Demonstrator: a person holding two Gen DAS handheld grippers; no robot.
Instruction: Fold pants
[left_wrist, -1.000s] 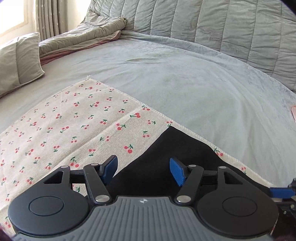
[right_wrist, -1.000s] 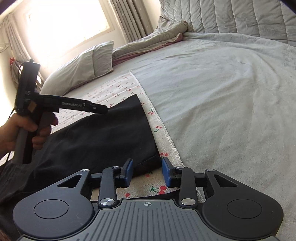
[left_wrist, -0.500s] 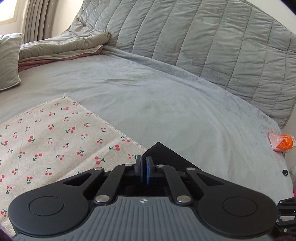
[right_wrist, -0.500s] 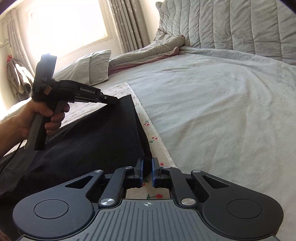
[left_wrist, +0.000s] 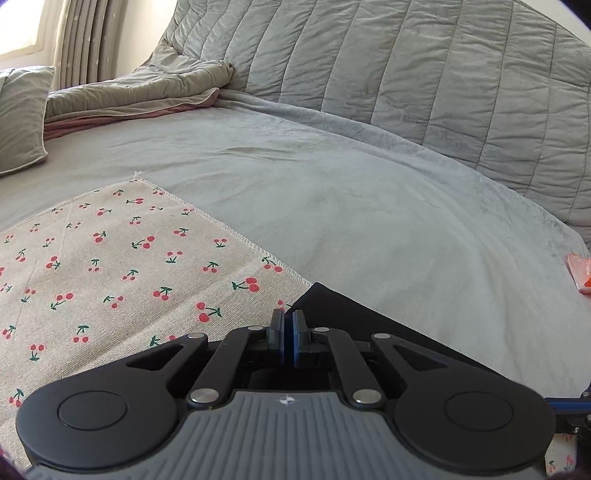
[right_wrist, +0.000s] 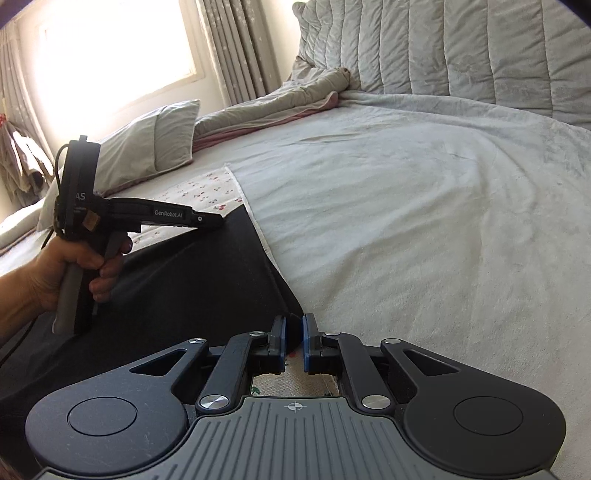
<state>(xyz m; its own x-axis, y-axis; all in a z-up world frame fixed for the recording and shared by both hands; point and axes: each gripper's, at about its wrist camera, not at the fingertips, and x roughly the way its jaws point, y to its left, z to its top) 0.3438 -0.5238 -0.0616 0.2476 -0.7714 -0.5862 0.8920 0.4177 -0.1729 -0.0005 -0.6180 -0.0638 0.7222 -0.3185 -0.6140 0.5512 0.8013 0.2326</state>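
Note:
The black pants (right_wrist: 184, 288) lie on a cherry-print cloth (left_wrist: 110, 277) spread over the grey bed. In the left wrist view my left gripper (left_wrist: 289, 332) is shut, with one corner of the pants (left_wrist: 343, 314) running in between its blue pads. From the right wrist view, that left gripper (right_wrist: 218, 220), held by a person's hand (right_wrist: 74, 273), pinches the far corner and holds it raised. My right gripper (right_wrist: 293, 341) is shut on the near corner of the same edge, with black cloth between its pads. The pants' edge hangs between the two grippers.
A grey pillow (right_wrist: 155, 147) and a bunched grey quilt (left_wrist: 140, 96) lie at the far left. A quilted grey cover (left_wrist: 406, 74) rises behind the bed. An orange packet (left_wrist: 580, 273) sits at the bed's right edge. Bare grey sheet (right_wrist: 424, 221) stretches to the right.
Both grippers went from open to shut on the pants' corners. The left one then moved forward with its corner, and the pants' edge lifted off the cherry cloth.

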